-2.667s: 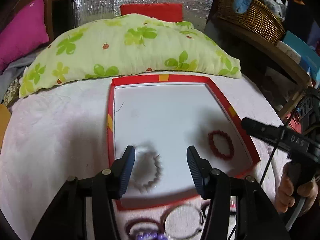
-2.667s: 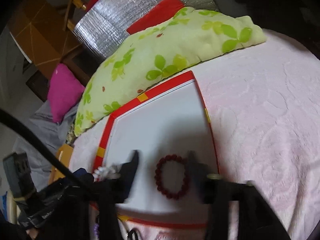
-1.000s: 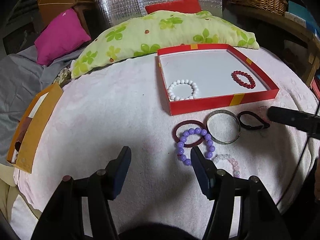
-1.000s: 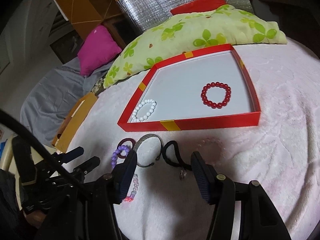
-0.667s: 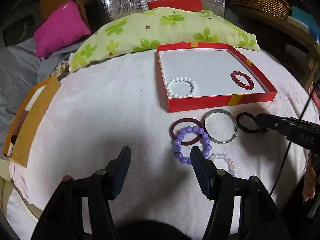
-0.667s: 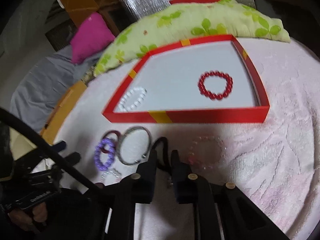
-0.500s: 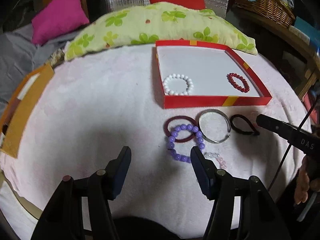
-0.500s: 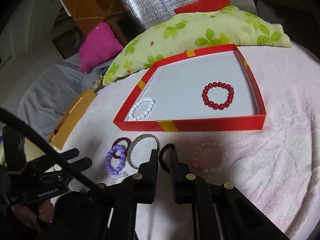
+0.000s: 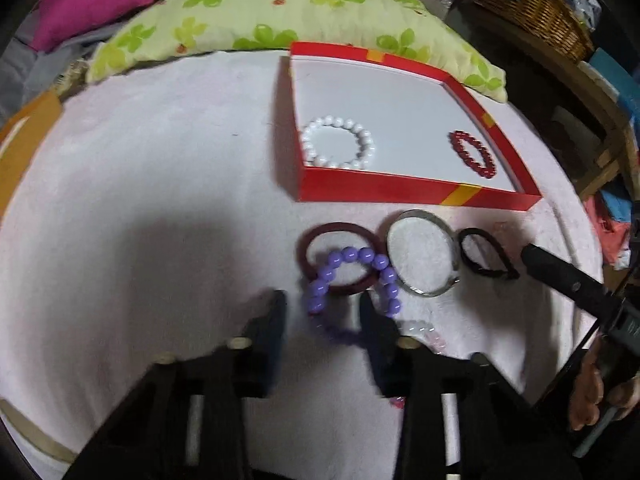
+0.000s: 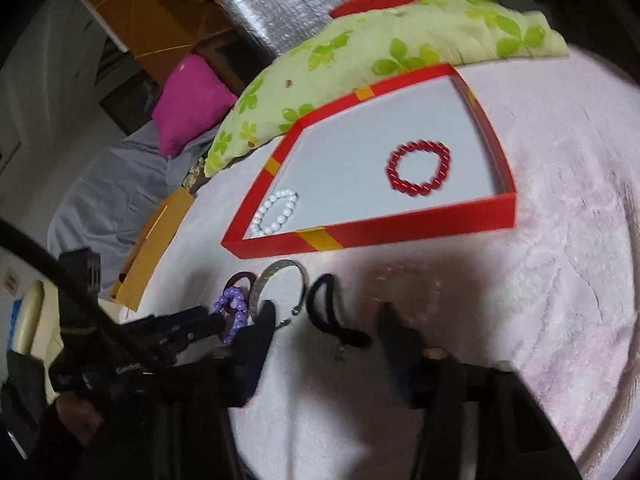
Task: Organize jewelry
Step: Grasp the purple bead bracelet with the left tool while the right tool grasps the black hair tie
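**Q:** Left gripper [image 9: 322,312] status, left wrist view?

**A:** Jaws closing; the purple bead bracelet [image 9: 350,280] has its near arc between the fingers, but no pad contact is visible, so it is not yet gripped. It lies just ahead on the pink cloth, overlapping the maroon ring [image 9: 340,258], short of the red tray [image 9: 400,192]. The ring lies flat with no long axis. Beads are glossy, round and strung loosely.

**Q:** Right wrist view?

**A:** Right gripper [image 10: 326,316] jaws opening, unloaded; the black cord loop [image 10: 332,316] lies between the fingers, its long axis running toward the tray [image 10: 400,224]. The left gripper [image 10: 218,326] is nearer the purple bracelet [image 10: 232,312].
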`<state>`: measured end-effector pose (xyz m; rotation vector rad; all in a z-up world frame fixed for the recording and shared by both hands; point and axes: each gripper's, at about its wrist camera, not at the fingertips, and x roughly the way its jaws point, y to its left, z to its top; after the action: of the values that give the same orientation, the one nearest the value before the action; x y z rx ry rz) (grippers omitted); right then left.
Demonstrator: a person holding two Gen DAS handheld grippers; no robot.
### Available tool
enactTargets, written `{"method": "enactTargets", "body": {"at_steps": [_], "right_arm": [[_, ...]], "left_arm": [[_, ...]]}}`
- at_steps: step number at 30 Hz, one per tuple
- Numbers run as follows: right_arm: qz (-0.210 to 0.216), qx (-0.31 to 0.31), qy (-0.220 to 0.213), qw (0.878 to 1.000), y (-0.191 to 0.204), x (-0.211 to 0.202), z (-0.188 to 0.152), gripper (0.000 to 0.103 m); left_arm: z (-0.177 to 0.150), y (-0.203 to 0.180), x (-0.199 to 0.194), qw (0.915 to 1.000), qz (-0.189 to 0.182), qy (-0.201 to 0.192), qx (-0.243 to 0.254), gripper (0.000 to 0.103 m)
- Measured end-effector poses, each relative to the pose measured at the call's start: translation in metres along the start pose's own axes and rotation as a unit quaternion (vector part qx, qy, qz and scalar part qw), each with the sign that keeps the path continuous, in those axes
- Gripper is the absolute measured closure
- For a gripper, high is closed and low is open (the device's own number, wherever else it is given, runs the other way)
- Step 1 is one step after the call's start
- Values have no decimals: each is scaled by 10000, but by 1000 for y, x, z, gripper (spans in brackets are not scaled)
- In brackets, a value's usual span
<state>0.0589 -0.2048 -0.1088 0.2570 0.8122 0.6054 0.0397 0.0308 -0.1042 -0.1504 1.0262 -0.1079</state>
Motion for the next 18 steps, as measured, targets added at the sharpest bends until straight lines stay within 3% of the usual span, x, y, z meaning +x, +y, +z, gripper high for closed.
{"method": "enactTargets", "body": {"at_steps": [3, 4, 5, 8, 10, 18], "right_arm": [[-221, -286, 84, 9993, 7, 11, 0, 45], [-252, -335, 153, 9990, 7, 17, 0, 50], [-264, -399, 169, 9987, 8, 20, -1, 68], [-558, -606, 295, 9962, 9, 29, -5, 92], [-593, -672, 239, 9957, 11, 27, -7, 93], [507, 81, -240, 9984, -2, -11, -3, 95]], "left_arm": [[0, 1, 7, 9999, -91, 32, -29, 80], [0, 0, 8, 10000, -85, 9, 1, 81], [0, -1, 8, 9999, -88, -32, 47, 84], [0, 1, 9, 9998, -167, -45, 32, 92], [0, 2, 7, 9998, -189, -72, 20, 93], [2, -9, -23, 9983, -186, -481, 275, 94]]}}
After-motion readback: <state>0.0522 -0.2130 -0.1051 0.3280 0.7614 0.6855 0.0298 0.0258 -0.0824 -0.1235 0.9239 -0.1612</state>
